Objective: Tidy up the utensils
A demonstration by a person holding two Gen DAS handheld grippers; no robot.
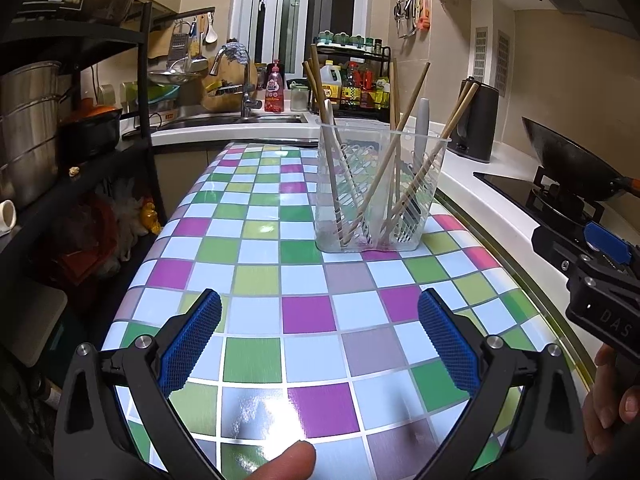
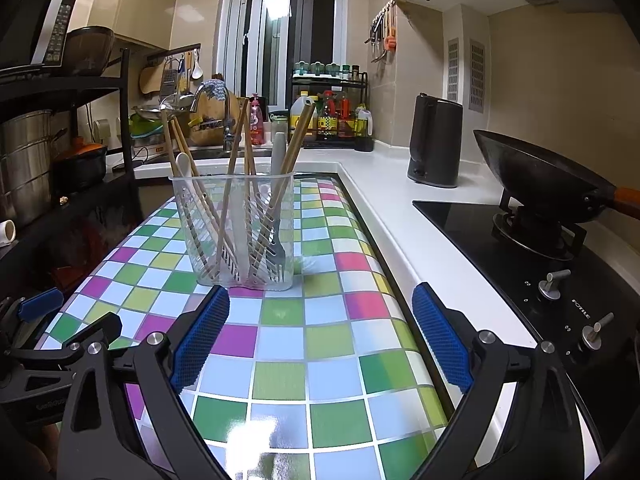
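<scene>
Utensils, one lot: wooden chopsticks, a white spoon and a grey-handled fork, all standing tilted in a clear plastic holder on the checkered tabletop. Landmark: the holder. Left of it, a dark shelf rack with steel pots; behind it, the sink and faucet; right of it, a white counter with a dark kettle, then a wok on the hob. Left gripper: fingers spread wide, nothing between them, hovering over bare tabletop in front of the holder. Right gripper: likewise spread and unloaded, just in front of the holder's base. No loose utensil shows on the tabletop, so the sorting looks near or at its end. Risk: the holder is light and top-heavy with leaning sticks; a nudge at the rim from either claw would likely tip it or scatter the contents. View notes: the right wrist view alone shows the fork tines and hob knobs; the left wrist view alone shows the person's fingertip and the right hand on its tool.
</scene>
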